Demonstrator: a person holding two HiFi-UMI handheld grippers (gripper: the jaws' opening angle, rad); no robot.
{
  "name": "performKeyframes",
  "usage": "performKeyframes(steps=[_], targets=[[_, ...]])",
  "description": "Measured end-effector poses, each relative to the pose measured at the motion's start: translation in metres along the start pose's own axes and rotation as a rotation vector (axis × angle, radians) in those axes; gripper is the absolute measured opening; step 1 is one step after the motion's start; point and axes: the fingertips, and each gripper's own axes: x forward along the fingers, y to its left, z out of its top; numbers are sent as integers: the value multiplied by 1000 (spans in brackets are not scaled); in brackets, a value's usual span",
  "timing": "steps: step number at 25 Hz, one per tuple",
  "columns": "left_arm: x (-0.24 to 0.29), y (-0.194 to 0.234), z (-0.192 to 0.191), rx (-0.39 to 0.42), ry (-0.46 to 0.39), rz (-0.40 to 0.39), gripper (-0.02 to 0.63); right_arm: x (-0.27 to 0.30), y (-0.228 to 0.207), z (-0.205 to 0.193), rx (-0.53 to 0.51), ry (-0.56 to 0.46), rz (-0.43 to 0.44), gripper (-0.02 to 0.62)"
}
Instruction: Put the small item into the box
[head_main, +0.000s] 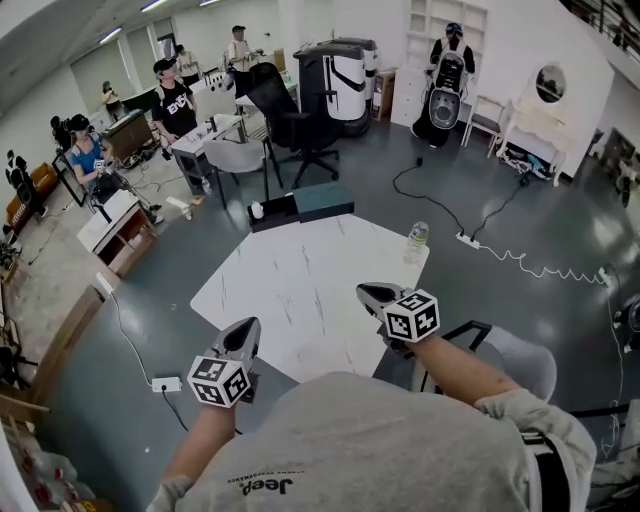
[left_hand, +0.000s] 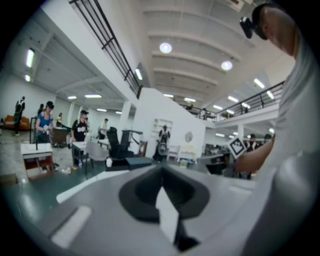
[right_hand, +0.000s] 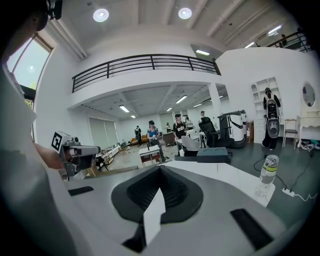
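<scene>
Nearest, held low by the chest at the near edge of the desk (head_main: 300, 290): left gripper (head_main: 247, 331) and right gripper (head_main: 366, 292), both clenched on nothing, fitting either a stage ahead of fetching or one after delivery. Farther, at the right corner: bottle (head_main: 417, 238). At the far edge: small item (head_main: 257, 210), white against black, by the teal box (head_main: 323, 200). Too small to tell whether inside.
</scene>
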Motion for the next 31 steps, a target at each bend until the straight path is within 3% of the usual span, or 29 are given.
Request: performKeyframes(steps=[5, 31], targets=[[-5, 13, 4, -19, -22, 5, 5, 0, -1, -1, 40, 1, 10, 8], [7, 12, 7, -53, -49, 7, 5, 11, 1, 3, -24, 25, 54, 6]])
